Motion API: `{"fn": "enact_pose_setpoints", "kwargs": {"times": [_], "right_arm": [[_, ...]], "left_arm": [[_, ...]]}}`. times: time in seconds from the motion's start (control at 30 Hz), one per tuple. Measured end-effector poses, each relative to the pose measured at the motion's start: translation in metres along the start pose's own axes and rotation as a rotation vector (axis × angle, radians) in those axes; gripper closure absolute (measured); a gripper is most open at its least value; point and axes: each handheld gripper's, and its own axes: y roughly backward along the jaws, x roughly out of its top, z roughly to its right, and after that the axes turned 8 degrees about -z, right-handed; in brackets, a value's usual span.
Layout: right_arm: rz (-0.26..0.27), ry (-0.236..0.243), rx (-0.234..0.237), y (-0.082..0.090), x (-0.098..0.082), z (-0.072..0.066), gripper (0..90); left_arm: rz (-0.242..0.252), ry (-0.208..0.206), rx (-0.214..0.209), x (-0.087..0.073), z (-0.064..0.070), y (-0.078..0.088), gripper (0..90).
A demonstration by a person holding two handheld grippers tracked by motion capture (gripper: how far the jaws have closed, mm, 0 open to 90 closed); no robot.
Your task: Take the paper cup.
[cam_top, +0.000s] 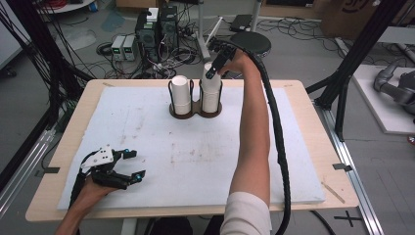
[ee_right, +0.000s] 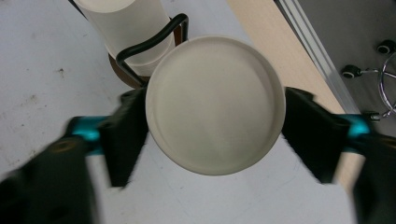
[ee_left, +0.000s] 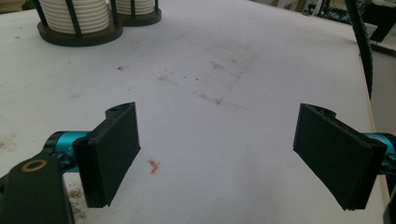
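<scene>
Cups (cam_top: 211,88) stand stacked upside down in the right-hand ring of a dark two-ring holder (cam_top: 195,108) at the twelve o'clock edge of the bench (cam_top: 303,98); a second white stack (cam_top: 181,93) fills the left ring, just beside the first; both rings have thin black wire uprights rising alongside the stacks. Right gripper (cam_top: 211,73) reaches down from above onto the top of the right-hand stack, the person's forearm stretched across the white mat (cam_top: 161,152) from six o'clock; in the right gripper view the round flat base of the top cup (ee_right: 215,105) sits squarely between the two black jaws, which touch its rim at nine and three o'clock; the jaws are pressed against the cup's sides, so the gripper has hold of it. The cup's base hides the stack beneath it, and the neighbouring stack (ee_right: 128,28) with one wire loop shows at eleven o'clock in that view. Left gripper (cam_top: 132,164) rests low over the mat near the seven o'clock corner of the bench, well apart from the holder; in the left gripper view its jaws stand wide apart with nothing between them, bare mat and a small orange speck (ee_left: 154,165) showing in the gap; the holder's base (ee_left: 79,35) lies far off at eleven o'clock there.
</scene>
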Motion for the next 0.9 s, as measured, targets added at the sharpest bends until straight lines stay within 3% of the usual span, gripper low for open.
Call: {"fn": "enact_pose_setpoints", "kwargs": {"times": [0.9], "right_arm": [[0.011, -0.003, -0.017, 0.0005, -0.0014, -0.0023, 34.6]], "left_arm": [[-0.001, 0.005, 0.002, 0.0, -0.0004, 0.0002, 14.4]]}}
